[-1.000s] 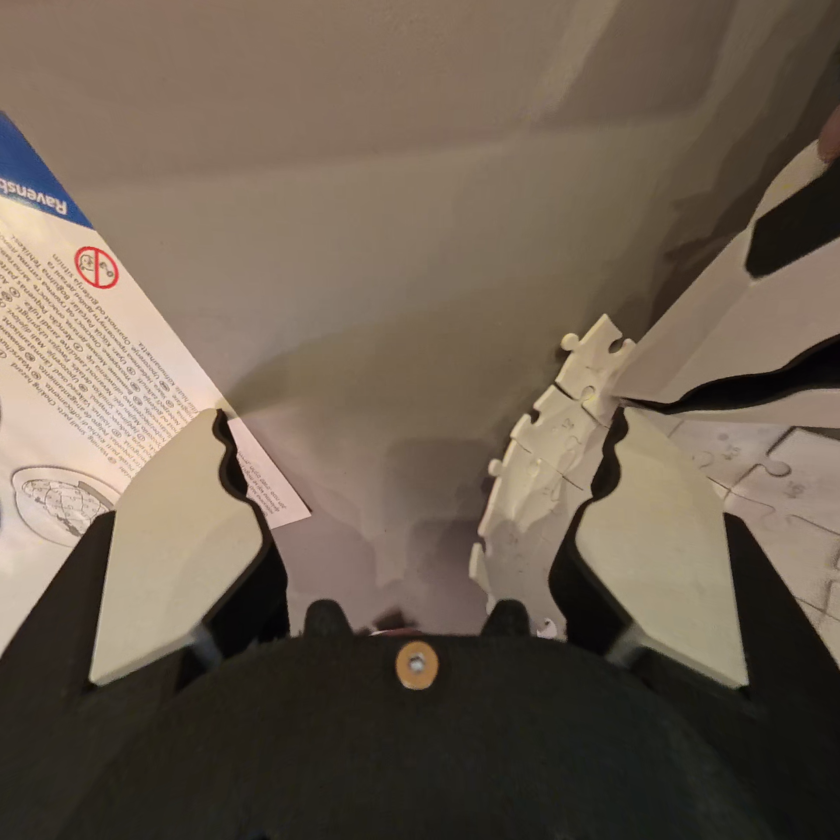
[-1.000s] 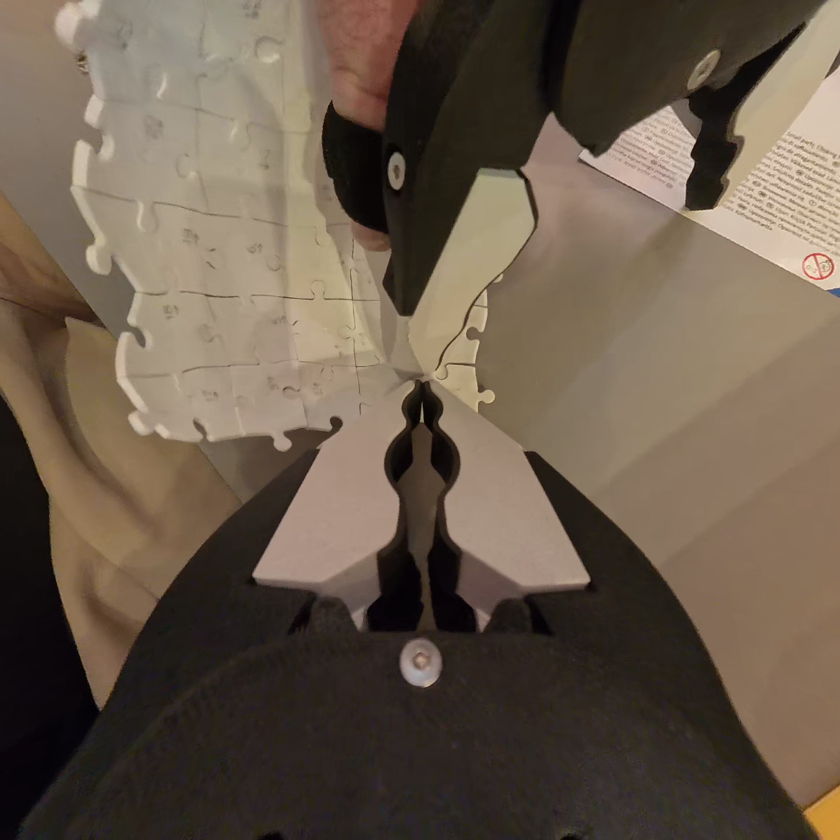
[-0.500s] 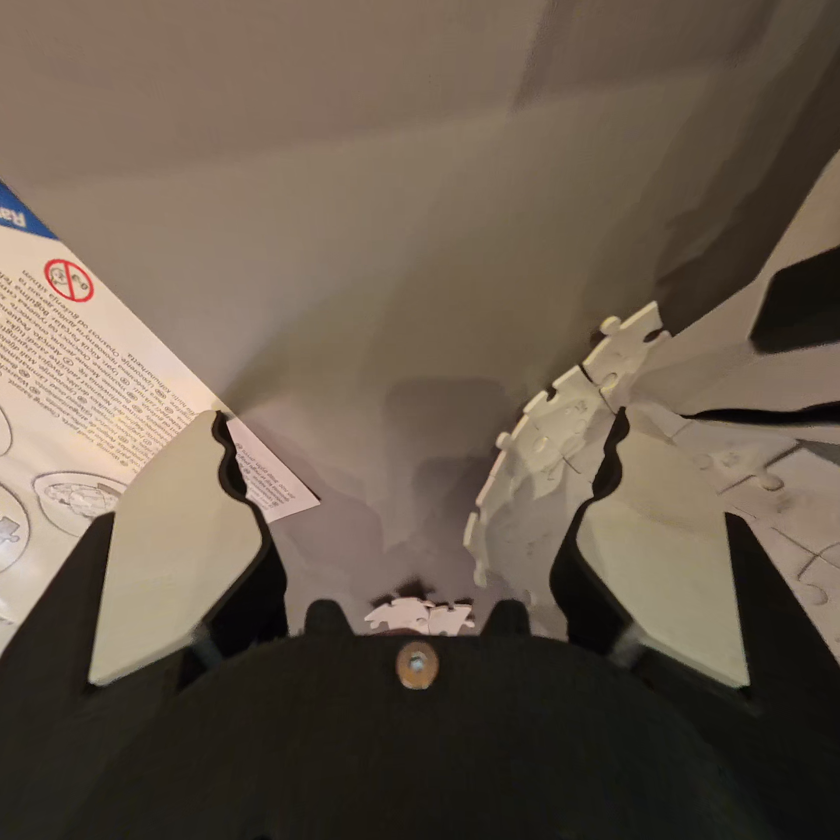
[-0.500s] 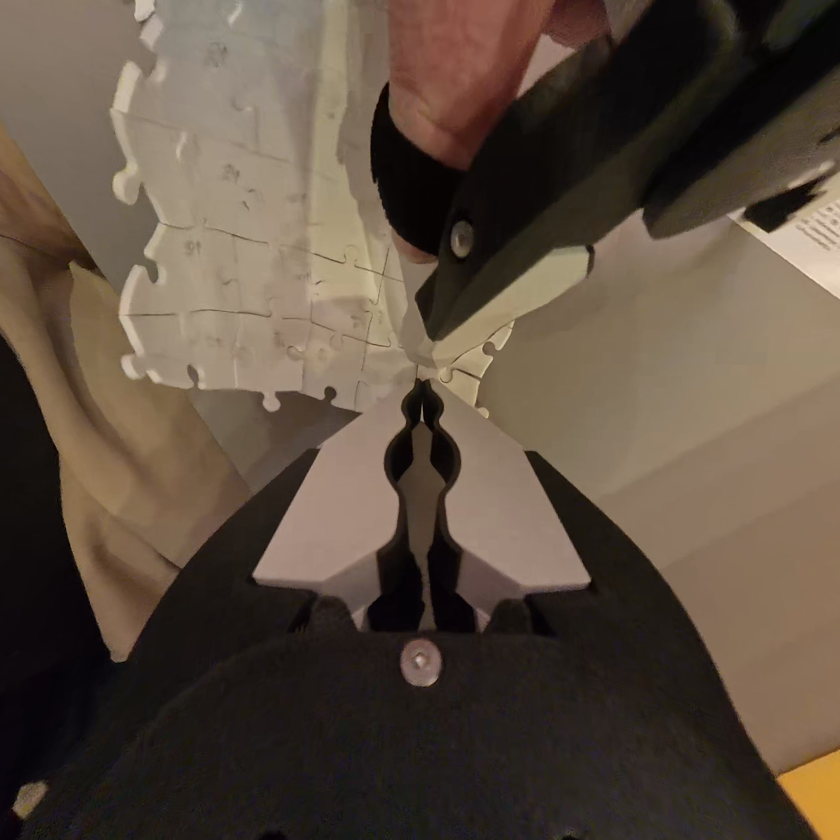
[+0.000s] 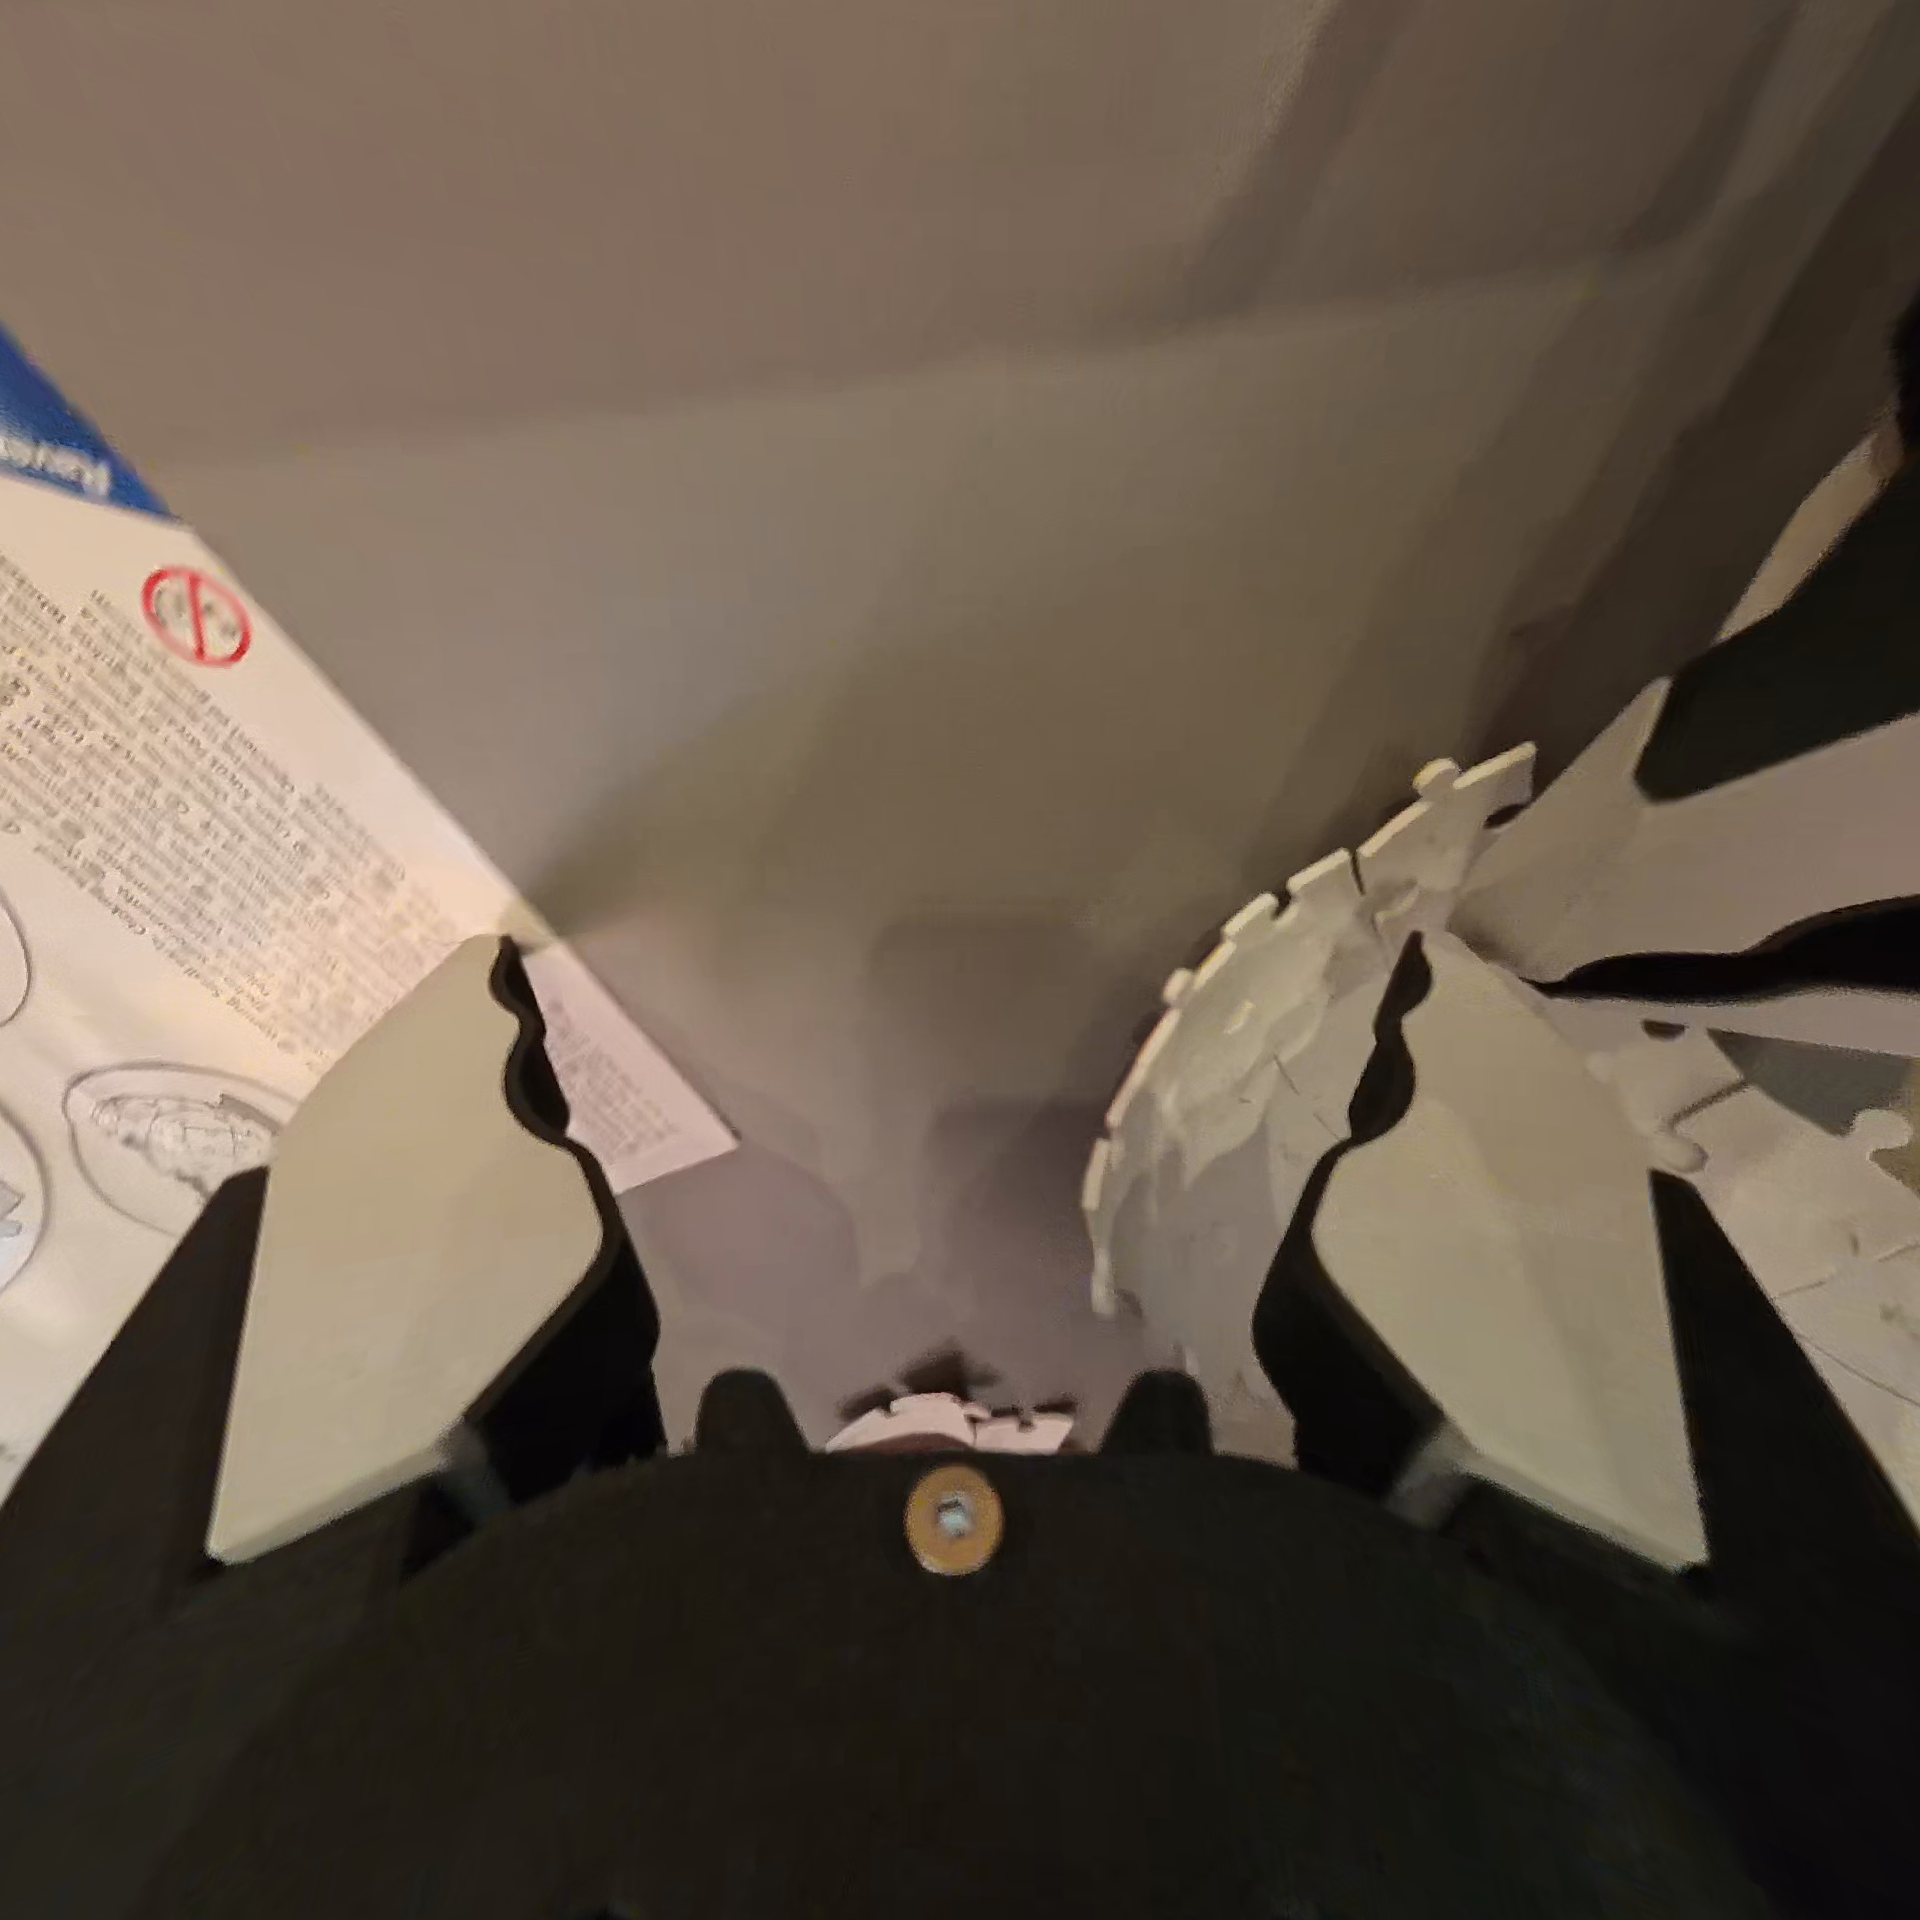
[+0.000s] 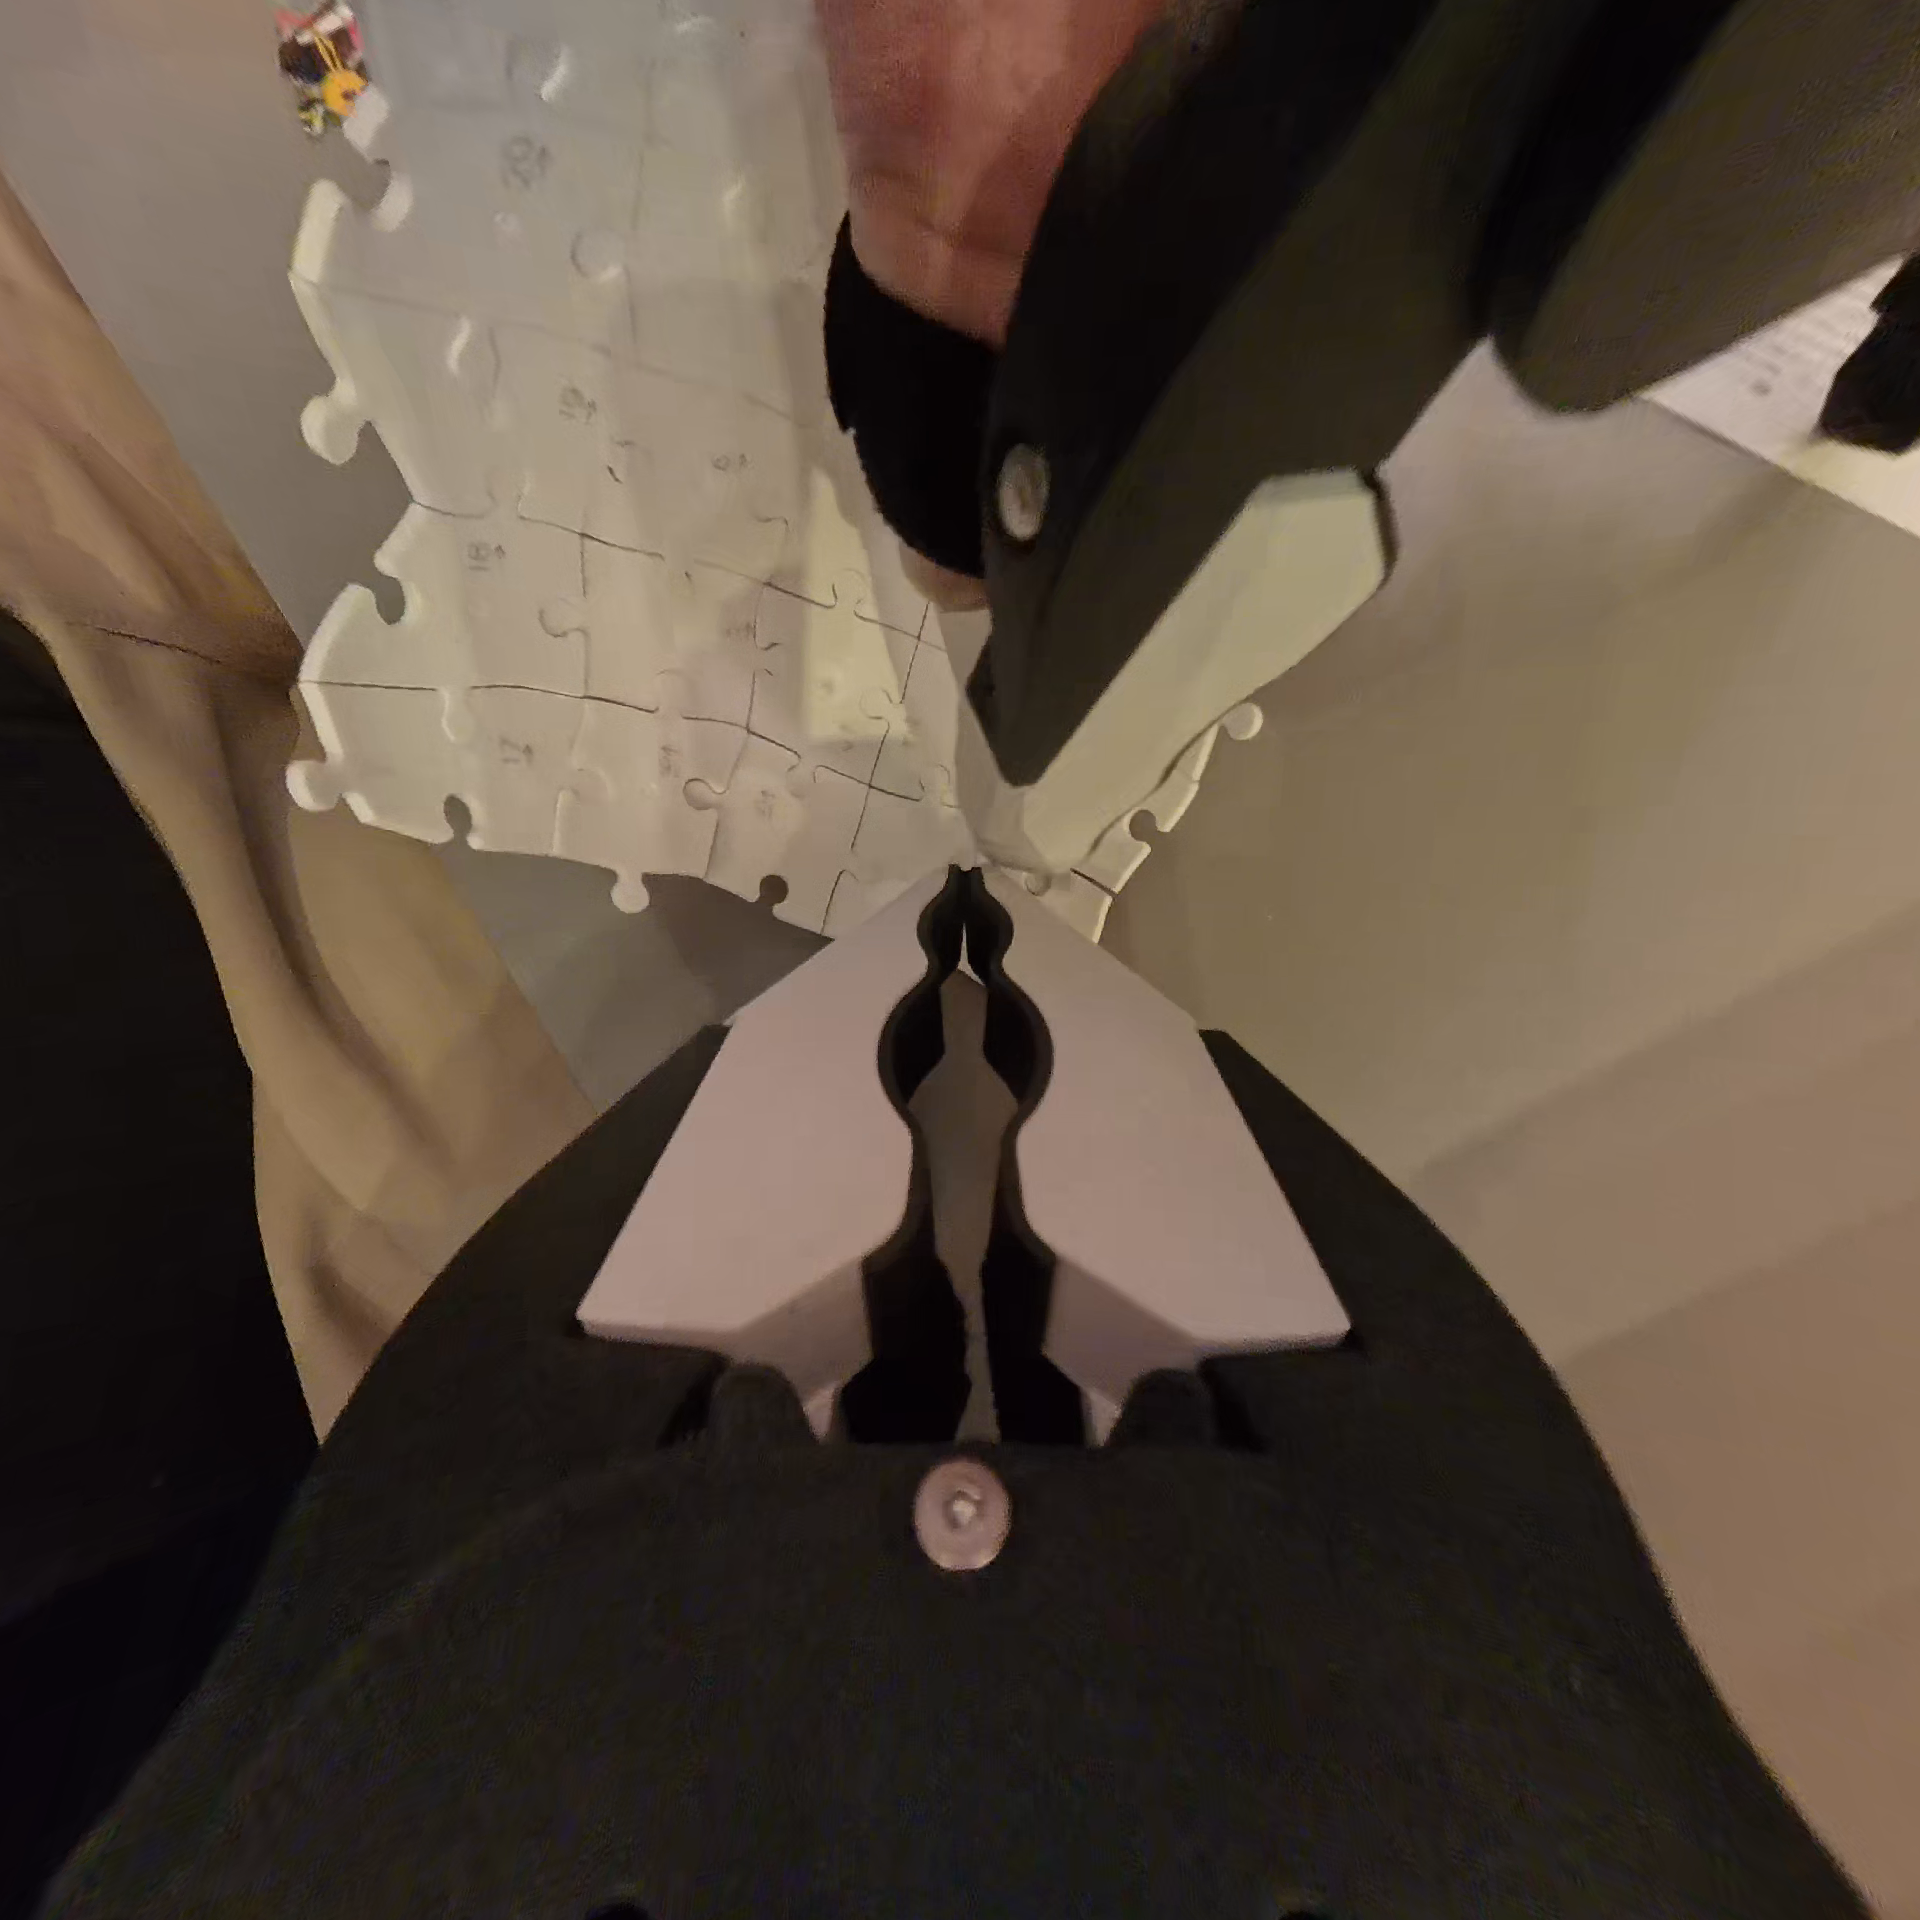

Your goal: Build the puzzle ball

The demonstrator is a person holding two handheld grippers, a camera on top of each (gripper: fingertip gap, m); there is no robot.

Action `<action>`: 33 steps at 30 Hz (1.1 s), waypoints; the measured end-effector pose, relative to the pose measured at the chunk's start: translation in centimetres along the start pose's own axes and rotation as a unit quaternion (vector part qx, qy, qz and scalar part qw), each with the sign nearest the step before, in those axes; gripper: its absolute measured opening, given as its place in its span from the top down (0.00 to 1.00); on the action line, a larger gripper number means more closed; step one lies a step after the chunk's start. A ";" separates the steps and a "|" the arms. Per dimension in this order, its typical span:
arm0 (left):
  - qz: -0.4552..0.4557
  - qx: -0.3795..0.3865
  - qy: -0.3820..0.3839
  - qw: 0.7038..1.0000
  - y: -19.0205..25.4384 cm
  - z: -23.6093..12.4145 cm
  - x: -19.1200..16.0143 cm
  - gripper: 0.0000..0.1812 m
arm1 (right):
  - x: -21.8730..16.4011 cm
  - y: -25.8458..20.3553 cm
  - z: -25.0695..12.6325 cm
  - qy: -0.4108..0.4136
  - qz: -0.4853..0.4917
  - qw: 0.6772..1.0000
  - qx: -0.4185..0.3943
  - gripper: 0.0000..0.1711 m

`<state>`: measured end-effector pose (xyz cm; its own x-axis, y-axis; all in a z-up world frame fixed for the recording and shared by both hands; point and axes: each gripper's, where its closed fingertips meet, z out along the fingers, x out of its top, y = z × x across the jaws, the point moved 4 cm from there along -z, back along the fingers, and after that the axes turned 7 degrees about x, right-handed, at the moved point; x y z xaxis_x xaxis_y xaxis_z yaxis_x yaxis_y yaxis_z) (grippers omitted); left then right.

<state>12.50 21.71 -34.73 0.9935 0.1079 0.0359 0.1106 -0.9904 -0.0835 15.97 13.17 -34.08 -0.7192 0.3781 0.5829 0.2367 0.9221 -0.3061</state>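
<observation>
The partly built puzzle ball (image 6: 623, 582) is a curved white shell of joined pieces with numbered backs, held off the grey table. My right gripper (image 6: 966, 883) is shut on the shell's lower edge. My left gripper (image 5: 956, 945) is open and holds nothing. One of its fingers (image 6: 1247, 623) lies against the shell right beside the right gripper's tips. In the left wrist view the shell's knobbed edge (image 5: 1226, 1049) curves just inside the right finger (image 5: 1486, 1247), and the right gripper (image 5: 1683, 894) comes in from the right. Two joined loose pieces (image 5: 956, 1418) lie close below the left gripper.
A printed instruction sheet (image 5: 156, 831) lies on the grey table (image 5: 935, 520) at the left; its corner also shows in the right wrist view (image 6: 1787, 353). A beige cloth (image 6: 156, 623) is at the left. A hand (image 6: 935, 156) holds the left gripper. A small colourful object (image 6: 332, 62) lies far off.
The shell has shifted and turned a little in both views, still held by the right gripper. The loose pieces came into view under the left gripper. Both jaws are as before.
</observation>
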 end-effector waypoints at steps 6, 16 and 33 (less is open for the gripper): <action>0.000 0.009 -0.006 1.000 -0.1 0.3 0.1 0.19 | -0.1 0.1 0.0 0.022 0.006 1.000 0.009 1.00; 0.012 0.010 -0.017 1.000 -0.2 0.4 0.1 0.19 | -0.2 1.0 -1.0 0.037 -0.025 0.997 -0.057 1.00; -0.020 0.006 -0.018 1.000 -1.0 0.3 -0.4 0.20 | -0.4 1.2 -0.6 0.052 0.026 0.998 -0.024 1.00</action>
<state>11.96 22.73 -34.97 0.9886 0.1503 0.0030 0.1499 -0.9842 -0.0944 16.98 14.19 -34.20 -0.6348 0.4293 0.6424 0.3040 0.9031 -0.3031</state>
